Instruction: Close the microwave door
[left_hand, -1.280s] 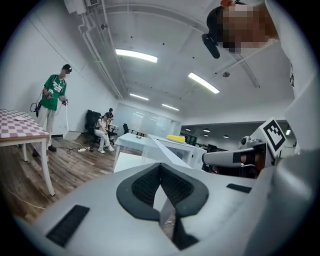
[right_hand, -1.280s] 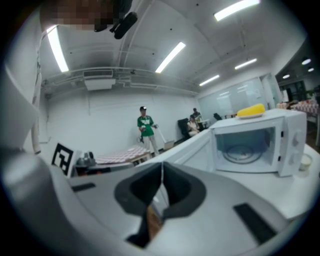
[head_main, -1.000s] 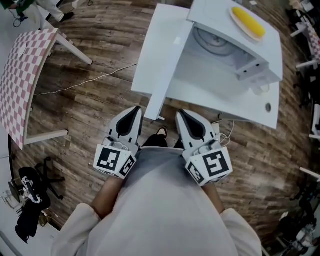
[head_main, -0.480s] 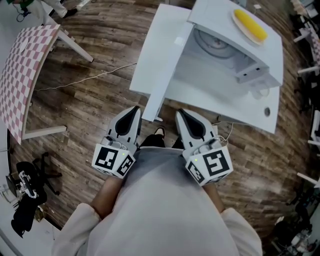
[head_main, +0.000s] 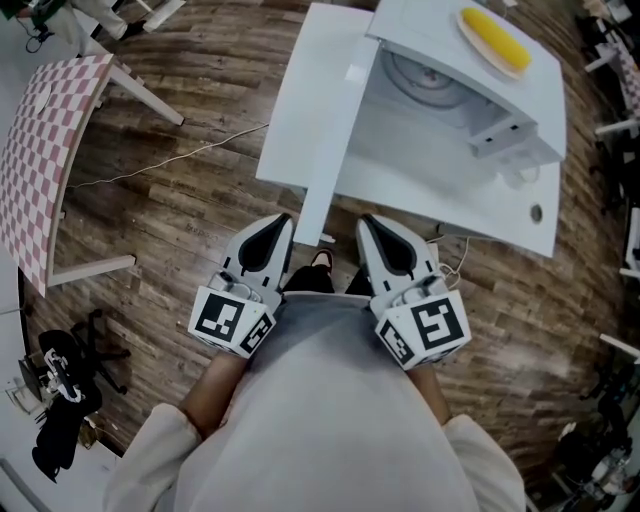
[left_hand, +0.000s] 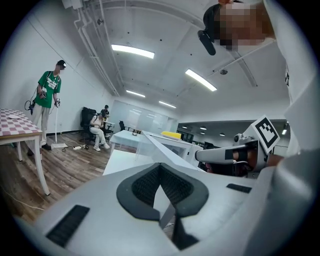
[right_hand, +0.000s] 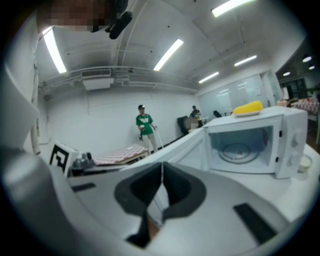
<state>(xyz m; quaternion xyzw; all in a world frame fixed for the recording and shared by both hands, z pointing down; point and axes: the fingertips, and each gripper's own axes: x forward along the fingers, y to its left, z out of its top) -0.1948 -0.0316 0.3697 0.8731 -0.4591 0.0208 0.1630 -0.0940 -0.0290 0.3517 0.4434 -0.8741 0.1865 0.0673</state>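
Left tool (head_main: 281, 220) nearer open microwave door (head_main: 310, 100)

Bright open-plan room with white walls and a dark wooden floor.

A floor of dark wooden planks (head_main: 180, 215) is seen from above, crossed by a thin pale cable (head_main: 165, 161). A white table (head_main: 295, 120) is placed near the middle of the head view. A table with a red-and-white checked cloth (head_main: 40, 150) on white legs is set well apart from it at the left. White walls (right_hand: 100, 115) and a white ceiling (left_hand: 165, 30) are lit by long strip lights (left_hand: 132, 51), and pipes (left_hand: 95, 45) are run along the ceiling. Glass partitions (left_hand: 145, 120) are seen at the far end, with a black office chair (left_hand: 88, 117) near them.
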